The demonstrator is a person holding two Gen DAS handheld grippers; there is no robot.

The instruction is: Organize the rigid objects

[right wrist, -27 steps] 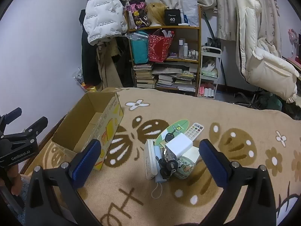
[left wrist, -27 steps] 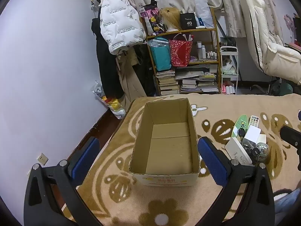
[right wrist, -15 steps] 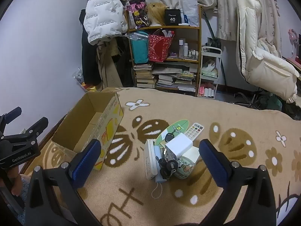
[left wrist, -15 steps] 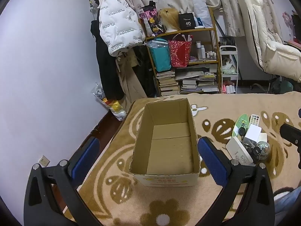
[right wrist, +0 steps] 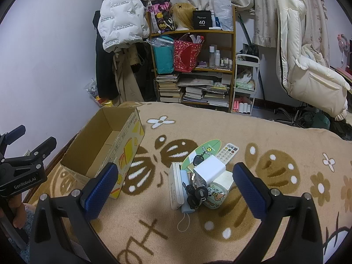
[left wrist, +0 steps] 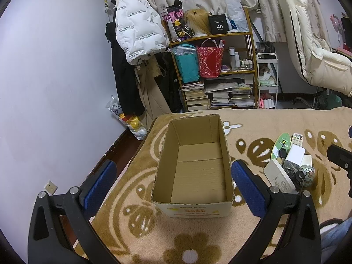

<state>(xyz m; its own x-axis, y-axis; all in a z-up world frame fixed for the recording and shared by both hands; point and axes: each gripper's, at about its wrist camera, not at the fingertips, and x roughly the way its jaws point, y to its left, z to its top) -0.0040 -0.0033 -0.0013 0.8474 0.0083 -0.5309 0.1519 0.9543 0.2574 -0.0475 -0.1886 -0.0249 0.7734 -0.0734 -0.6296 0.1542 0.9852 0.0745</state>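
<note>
An empty cardboard box (left wrist: 193, 165) (right wrist: 103, 147) stands open on the tan patterned blanket (left wrist: 143, 226). Right of it lies a small heap of objects: a white charger cube (right wrist: 210, 168) (left wrist: 294, 155), a white remote (right wrist: 227, 151) (left wrist: 297, 138), a green oval card (right wrist: 203, 151), black keys (right wrist: 197, 192), a flat white case (right wrist: 175, 186) and a cartoon-printed case (right wrist: 214, 194). My left gripper (left wrist: 173, 180) hangs open in front of the box. My right gripper (right wrist: 176, 184) is open above the near side of the heap, holding nothing.
A bookshelf (right wrist: 193, 66) crammed with books and bags stands behind the bed. Coats (left wrist: 136, 35) hang on the wall at left. A cream padded chair (right wrist: 308, 70) is at the right. The blanket's left edge (left wrist: 123, 160) drops to the floor.
The left wrist view has shifted slightly, as if that gripper rose a little. The right gripper and the objects have not moved.
</note>
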